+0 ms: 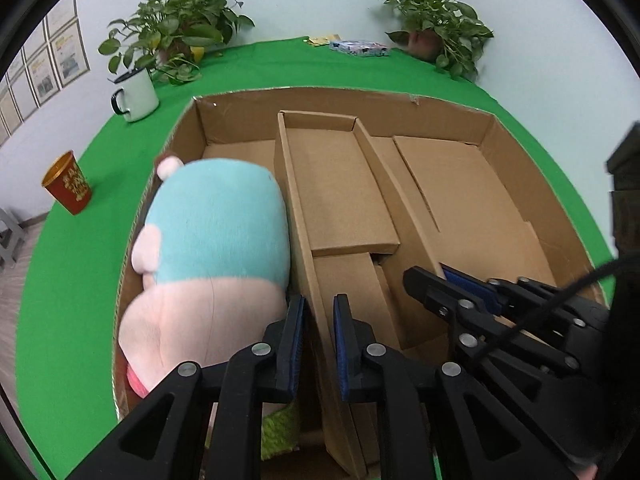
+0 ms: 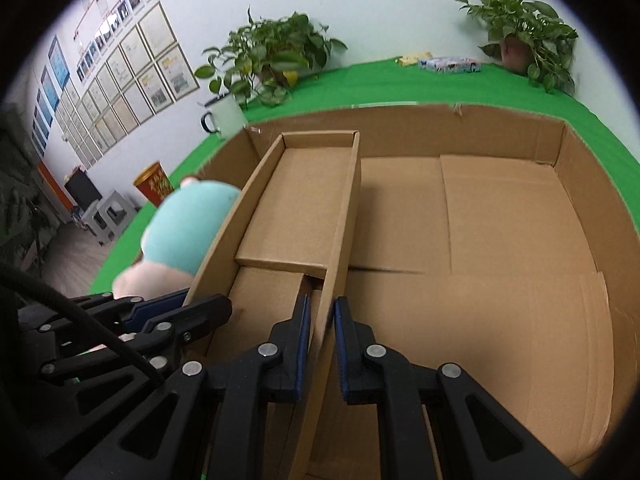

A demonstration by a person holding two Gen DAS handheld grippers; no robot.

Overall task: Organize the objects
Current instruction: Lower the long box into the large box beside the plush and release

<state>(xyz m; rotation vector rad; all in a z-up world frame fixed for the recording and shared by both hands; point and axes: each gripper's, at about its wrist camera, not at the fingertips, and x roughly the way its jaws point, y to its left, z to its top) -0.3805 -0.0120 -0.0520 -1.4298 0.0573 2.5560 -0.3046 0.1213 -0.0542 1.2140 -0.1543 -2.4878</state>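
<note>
A large open cardboard box (image 1: 360, 98) (image 2: 440, 128) lies on the green table. Inside it sits a long narrow cardboard tray (image 1: 336, 184) (image 2: 296, 204), one end raised toward me. My left gripper (image 1: 319, 304) (image 2: 192, 300) is shut on the tray's left wall. My right gripper (image 2: 322, 304) (image 1: 434, 276) is shut on its right wall. A teal and pink plush toy (image 1: 216, 220) (image 2: 188, 216) fills the big box's left part, pressed against the tray's left side. The tray has nothing in it.
On the green cloth (image 1: 80, 280) left of the box stand a white enamel mug (image 1: 136, 94) and a red paper cup (image 1: 68, 188). Two potted plants (image 1: 176, 28) (image 1: 436, 20) and a flat packet (image 1: 360, 48) sit along the far wall. The big box's right half shows bare floor (image 2: 500, 240).
</note>
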